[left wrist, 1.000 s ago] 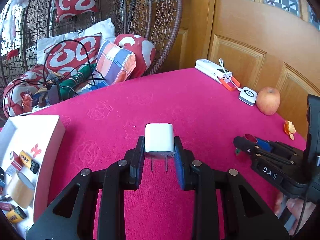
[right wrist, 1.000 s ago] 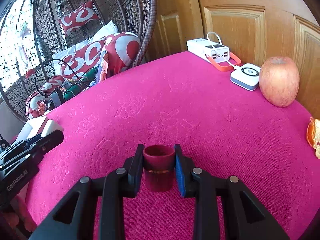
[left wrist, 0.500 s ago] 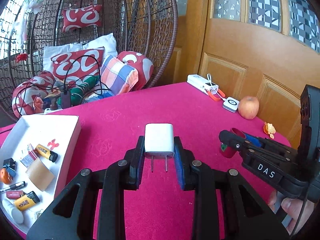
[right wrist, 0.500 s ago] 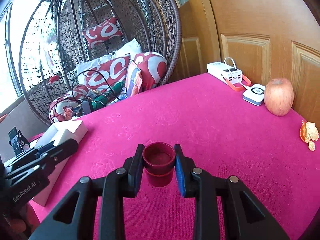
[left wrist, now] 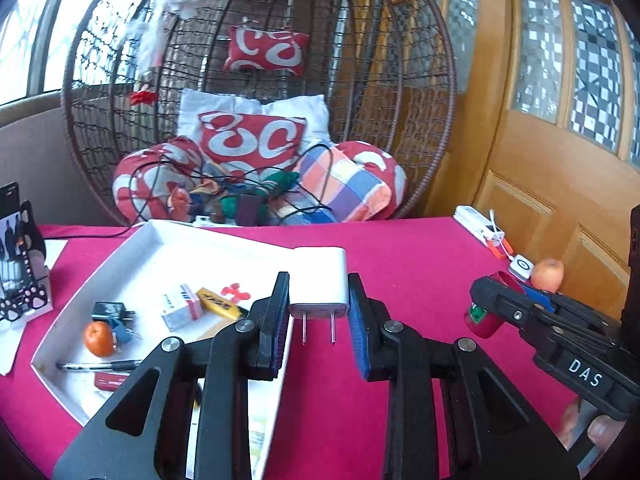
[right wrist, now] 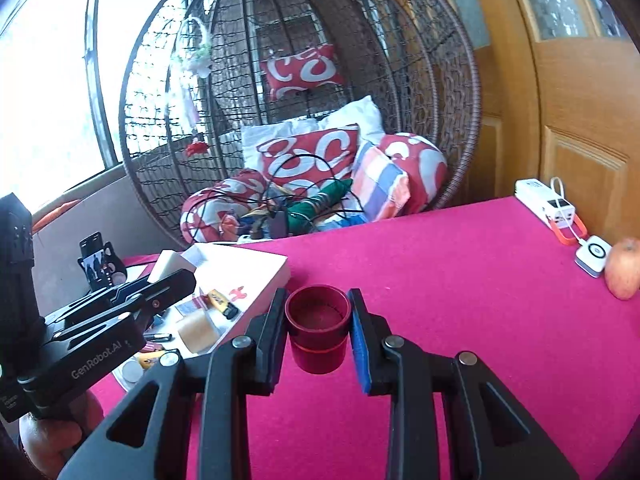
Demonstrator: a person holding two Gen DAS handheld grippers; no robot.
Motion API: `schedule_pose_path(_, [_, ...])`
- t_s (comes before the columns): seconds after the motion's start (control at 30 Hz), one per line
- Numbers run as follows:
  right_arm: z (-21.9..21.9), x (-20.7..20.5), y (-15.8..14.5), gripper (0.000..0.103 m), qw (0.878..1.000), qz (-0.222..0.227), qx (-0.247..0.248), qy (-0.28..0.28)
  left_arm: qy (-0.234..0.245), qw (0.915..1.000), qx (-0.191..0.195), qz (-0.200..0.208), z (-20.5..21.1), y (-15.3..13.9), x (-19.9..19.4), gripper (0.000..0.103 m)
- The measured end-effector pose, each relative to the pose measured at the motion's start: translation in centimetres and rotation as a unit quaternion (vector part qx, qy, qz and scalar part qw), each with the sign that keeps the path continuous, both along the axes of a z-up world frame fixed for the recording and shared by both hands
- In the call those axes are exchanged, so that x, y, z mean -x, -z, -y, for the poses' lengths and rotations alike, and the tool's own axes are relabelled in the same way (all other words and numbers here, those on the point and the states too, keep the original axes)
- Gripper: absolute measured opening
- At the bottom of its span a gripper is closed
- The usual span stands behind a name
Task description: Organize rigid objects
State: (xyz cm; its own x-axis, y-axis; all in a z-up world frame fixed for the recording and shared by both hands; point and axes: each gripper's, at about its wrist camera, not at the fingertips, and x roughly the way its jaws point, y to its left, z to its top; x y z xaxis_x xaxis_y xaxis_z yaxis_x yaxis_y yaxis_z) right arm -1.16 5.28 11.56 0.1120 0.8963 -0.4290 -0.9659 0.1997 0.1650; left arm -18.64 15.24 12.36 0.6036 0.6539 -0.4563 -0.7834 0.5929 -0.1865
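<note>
In my left wrist view, the left gripper has its fingers pinching a white plug adapter at the centre of the frame, its two metal prongs pointing back toward the camera. It hangs above the right edge of the white tray, which sits on the pink desk in the lower left of the frame. Inside the tray I can see a small orange, a pen, a yellow battery and a small white box. At the right of this frame the right gripper comes in from the side. In my right wrist view, the right gripper's fingers are clamped on a dark red cup, upright with its mouth facing up, held above the desk just right of the tray's corner. Far right in that frame, an apple, a small white puck and a white power bank sit by the desk edge. The left gripper shows at the lower left there.
</note>
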Motion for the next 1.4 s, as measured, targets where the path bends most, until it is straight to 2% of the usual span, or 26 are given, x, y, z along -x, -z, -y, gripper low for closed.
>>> schedule_pose_path(0.2, [-4.4,5.3,0.2,0.028,0.997,0.007,0.021,-0.069,-0.078,0.9963,0.036,0.005,-4.3,1.7,6.6,0.026])
schedule_pose_path(0.4, [-9.4,11.2,3.2,0.028,0.989,0.012,0.068,-0.132,-0.144,0.9865,0.079,-0.004,-8.3,5.0,12.0,0.026])
schedule_pose_path(0.5, [-11.6,13.4,5.1,0.028,0.983,0.006,0.098,-0.154,-0.146,0.9849,0.092,-0.010,-9.0,6.3,12.9,0.026])
schedule_pose_path(0.67, [-13.2,15.4,7.1,0.029,0.979,0.006,0.117,-0.170,-0.133,0.9871,0.086,-0.025,-8.8,7.2,11.7,0.027])
schedule_pose_path(0.7, [-13.2,15.6,7.2,0.029,0.979,0.011,0.116,-0.169,-0.133,0.9871,0.084,-0.027,-8.8,7.2,11.5,0.032])
schedule_pose_path(0.73, [-13.1,15.8,7.3,0.029,0.978,0.018,0.115,-0.171,-0.135,0.9869,0.084,-0.028,-8.8,7.2,11.5,0.050])
schedule_pose_path(0.77, [-12.8,16.0,7.4,0.031,0.979,0.026,0.112,-0.171,-0.140,0.9864,0.082,-0.029,-8.7,7.1,11.5,0.063])
schedule_pose_path(0.8, [-12.6,16.0,7.4,0.046,0.979,0.035,0.110,-0.169,-0.144,0.9862,0.078,-0.027,-8.9,6.9,11.7,0.082])
schedule_pose_path(0.83, [-12.3,16.1,7.4,0.061,0.980,0.042,0.105,-0.166,-0.149,0.9860,0.072,-0.022,-8.7,6.7,11.8,0.086])
schedule_pose_path(0.87, [-12.0,16.0,7.3,0.094,0.981,0.049,0.098,-0.161,-0.152,0.9859,0.067,-0.019,-8.5,6.5,11.9,0.086])
schedule_pose_path(0.9, [-11.5,15.9,7.1,0.103,0.983,0.053,0.088,-0.155,-0.154,0.9859,0.062,-0.018,-8.4,6.2,12.0,0.087])
schedule_pose_path(1.0, [-10.5,15.5,6.5,0.103,0.985,0.062,0.073,-0.143,-0.157,0.9865,0.043,-0.017,-7.7,5.4,12.0,0.103])
schedule_pose_path(1.27, [-5.9,14.0,4.3,0.103,0.990,0.105,0.011,-0.092,-0.115,0.9930,-0.019,-0.020,-3.9,2.4,10.0,0.103])
schedule_pose_path(1.4, [-3.2,12.2,2.6,0.103,0.992,0.117,-0.028,-0.038,-0.119,0.9893,-0.067,-0.051,-1.0,0.2,8.6,0.103])
